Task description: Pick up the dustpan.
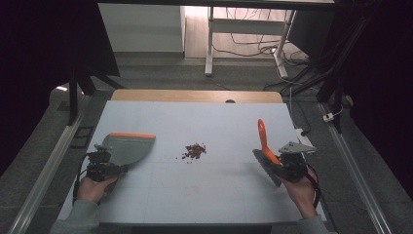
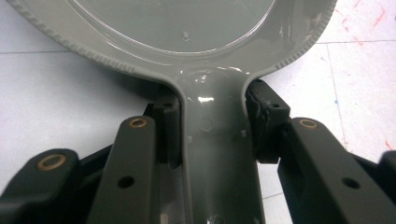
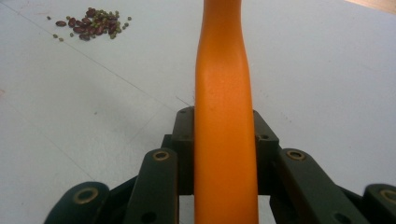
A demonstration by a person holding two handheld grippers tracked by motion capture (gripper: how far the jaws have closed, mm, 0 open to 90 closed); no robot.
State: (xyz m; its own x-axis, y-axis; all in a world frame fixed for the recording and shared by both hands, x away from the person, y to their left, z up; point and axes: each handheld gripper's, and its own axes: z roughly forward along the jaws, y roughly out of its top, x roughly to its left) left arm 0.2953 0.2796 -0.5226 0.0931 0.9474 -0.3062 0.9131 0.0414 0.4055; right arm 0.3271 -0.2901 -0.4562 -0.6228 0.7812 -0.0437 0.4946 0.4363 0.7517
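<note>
In the left gripper view the two black jaws are closed tight on the grey handle of a dustpan (image 2: 219, 154), one pad pressed to each side of the handle, just short of where it widens into the pan. In the high view the left gripper (image 1: 104, 163) sits at the left of the counter (image 1: 204, 119), held by the person's left hand (image 1: 95, 187), and the dustpan lies flat ahead of it with its orange-lipped front edge at the far side, angled toward the middle. In the right gripper view the jaws are likewise clamped on the orange handle of a hand brush (image 3: 224, 116), which runs straight up between them. From above, the right gripper (image 1: 287, 163), in the person's right hand (image 1: 302, 190), is at the right of the counter, with the orange handle standing up and leaning a little toward the far side and the grey bristle head slanting down toward the near side beside the gripper; whether the bristles touch the surface I cannot tell. Between the two tools, well apart from both, a small heap of dark red beans (image 1: 195, 151) mixed with smaller greenish ones lies on the white counter, with a few strays scattered just beside it on the left.
</note>
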